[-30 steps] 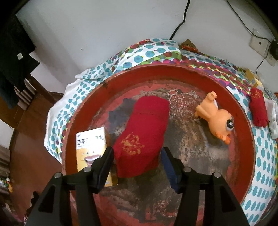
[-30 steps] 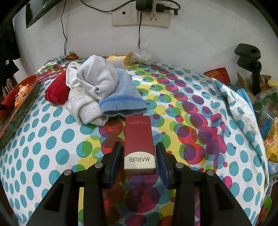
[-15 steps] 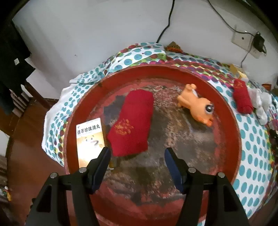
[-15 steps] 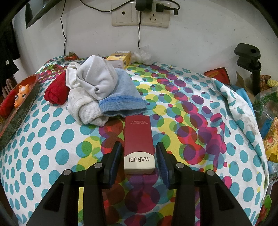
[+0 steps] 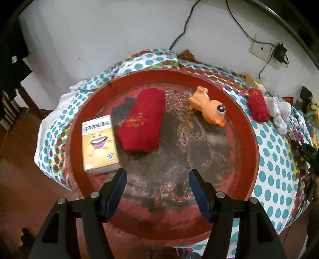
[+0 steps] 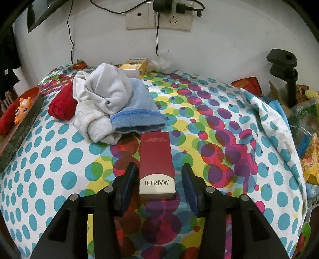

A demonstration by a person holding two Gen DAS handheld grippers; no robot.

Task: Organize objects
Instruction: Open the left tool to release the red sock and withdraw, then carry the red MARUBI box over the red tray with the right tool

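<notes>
- Left wrist view: left gripper (image 5: 158, 175) over near part of round red tray (image 5: 253, 139), jaws spread wide, nothing between them, pads touching nothing.
- On tray: yellow box (image 5: 99, 142) at left, flat, smiling cartoon face on top; rolled red cloth (image 5: 142, 119) just beside it, toward middle, gold print facing up; orange toy animal (image 5: 209, 108) at far right, on its side, well apart from cloth.
- Tray floor worn, dark patches, bare between the jaws.
- Tray on spotted tablecloth (image 5: 279, 159); second red roll (image 5: 258, 104) outside tray at right, white socks (image 5: 280, 111) touching it.
- White wall behind, socket with plugged adapter (image 5: 280, 52) upper right; wood floor at left.
- Right wrist view: right gripper (image 6: 158, 176) low over spotted tablecloth (image 6: 59, 159), red-and-white carton (image 6: 156, 165) marked MARUBI lying flat between jaws.
- Jaws just been opening; gap visible on each side of carton, pads not pressing it.
- Carton long axis pointing away from camera, white end nearest.
- Pile of white and blue cloths (image 6: 111, 105) just beyond carton's far end; red roll (image 6: 62, 105) touching pile at left.
- Red tray edge (image 6: 22, 123) at far left with orange toy (image 6: 22, 108) inside.
- Small yellow box (image 6: 135, 66) by wall behind pile; black clamp stand (image 6: 285, 69) at right; wall sockets (image 6: 159, 16) at top.
</notes>
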